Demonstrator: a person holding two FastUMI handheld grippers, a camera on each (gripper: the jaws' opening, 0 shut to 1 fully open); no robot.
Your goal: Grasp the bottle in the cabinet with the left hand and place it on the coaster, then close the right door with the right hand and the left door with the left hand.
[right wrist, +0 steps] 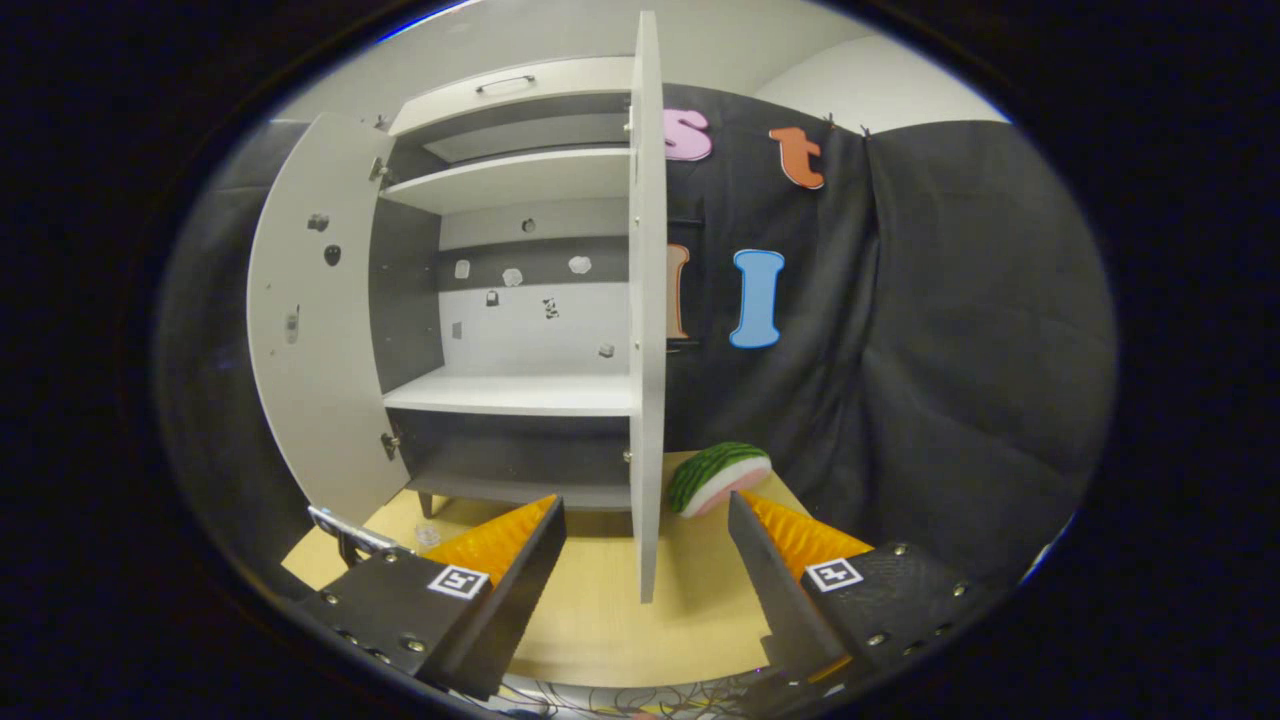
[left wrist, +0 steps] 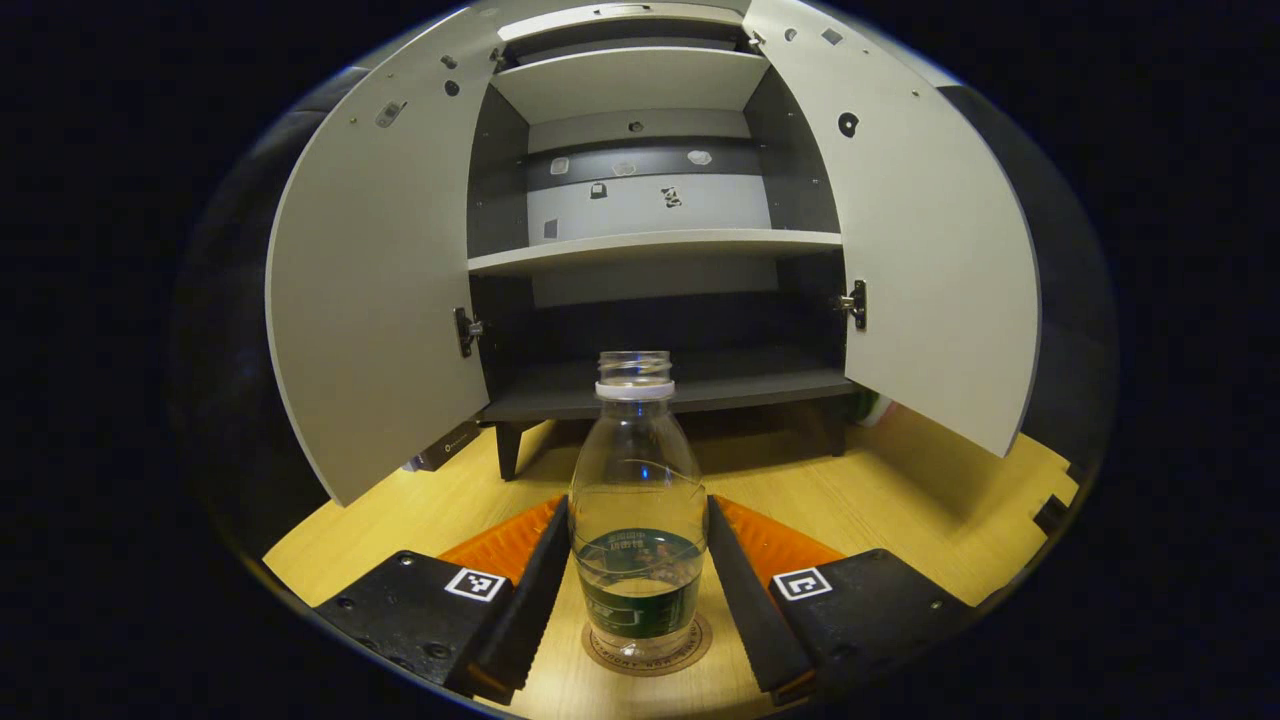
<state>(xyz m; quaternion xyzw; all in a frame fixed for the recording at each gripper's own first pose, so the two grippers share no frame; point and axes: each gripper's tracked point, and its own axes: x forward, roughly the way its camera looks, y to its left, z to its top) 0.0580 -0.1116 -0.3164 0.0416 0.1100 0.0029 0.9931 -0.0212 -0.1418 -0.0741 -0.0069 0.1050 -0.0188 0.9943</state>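
A clear, capless bottle (left wrist: 637, 470) with a green label stands upright on a round brown coaster (left wrist: 648, 660) on the wooden table. My left gripper (left wrist: 637, 505) is shut on it, one finger against each side. Behind it stands the white cabinet (left wrist: 650, 240), with both its left door (left wrist: 380, 300) and right door (left wrist: 930, 270) swung wide. In the right gripper view, my right gripper (right wrist: 645, 503) is open and holds nothing. The right door (right wrist: 647, 300) stands edge-on just beyond it, in line with the gap between its fingers. The left door (right wrist: 310, 380) is open at the left.
A watermelon slice (right wrist: 720, 478) lies on the table (right wrist: 600, 620) right of the right door, against the black cloth. The cabinet's shelves (left wrist: 655, 245) hold nothing. The cabinet stands on short dark legs (left wrist: 507, 450) at the back of the table.
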